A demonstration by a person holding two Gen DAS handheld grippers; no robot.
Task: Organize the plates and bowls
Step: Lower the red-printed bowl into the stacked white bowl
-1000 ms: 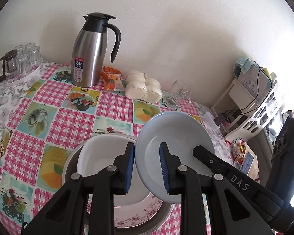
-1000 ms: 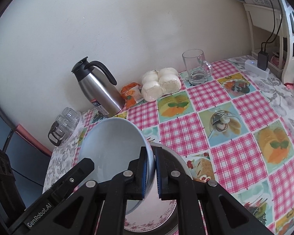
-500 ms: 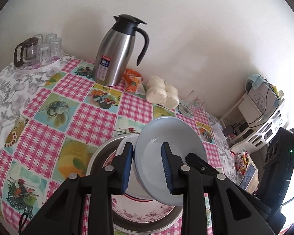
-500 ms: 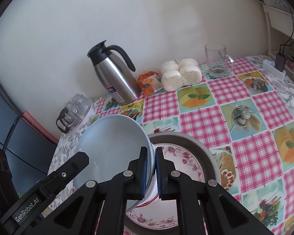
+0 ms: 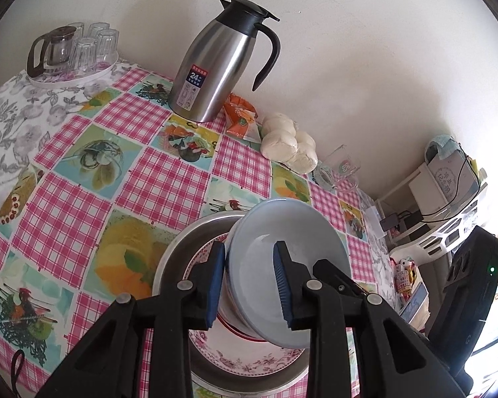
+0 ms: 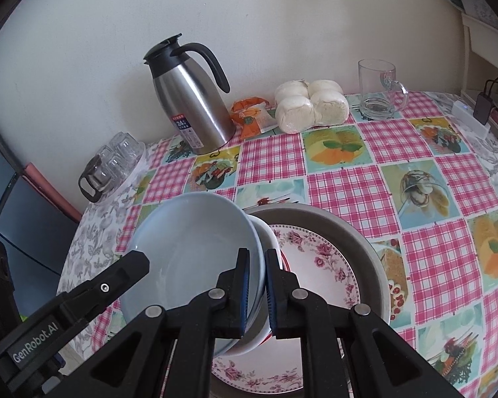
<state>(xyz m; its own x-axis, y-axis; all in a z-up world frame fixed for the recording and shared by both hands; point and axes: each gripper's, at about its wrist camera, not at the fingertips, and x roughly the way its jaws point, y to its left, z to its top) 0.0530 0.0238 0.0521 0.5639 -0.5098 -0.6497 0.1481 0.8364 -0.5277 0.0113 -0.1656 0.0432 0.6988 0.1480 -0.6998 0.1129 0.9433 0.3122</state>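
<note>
A pale blue bowl (image 6: 189,252) is held tilted, nested in a white bowl (image 6: 267,238) with a red rim line, above a floral plate (image 6: 318,265) lying in a metal basin (image 6: 358,235). My right gripper (image 6: 256,285) is shut on the rims of the stacked bowls. In the left wrist view my left gripper (image 5: 247,285) has its jaws apart on either side of the blue bowl's (image 5: 302,242) rim, over the floral plate (image 5: 249,358) and the basin (image 5: 179,248).
A steel thermos jug (image 5: 215,63), an orange snack packet (image 5: 240,117), wrapped buns (image 5: 289,146) and a glass mug (image 5: 342,169) stand along the wall. A tray of glasses (image 5: 73,53) sits at the far left. A white shelf unit (image 5: 448,199) stands beyond the table's right edge.
Both grippers have risen and pulled back, carrying the tilted bowls up off the plate. The left jaws have stayed apart around the rim.
</note>
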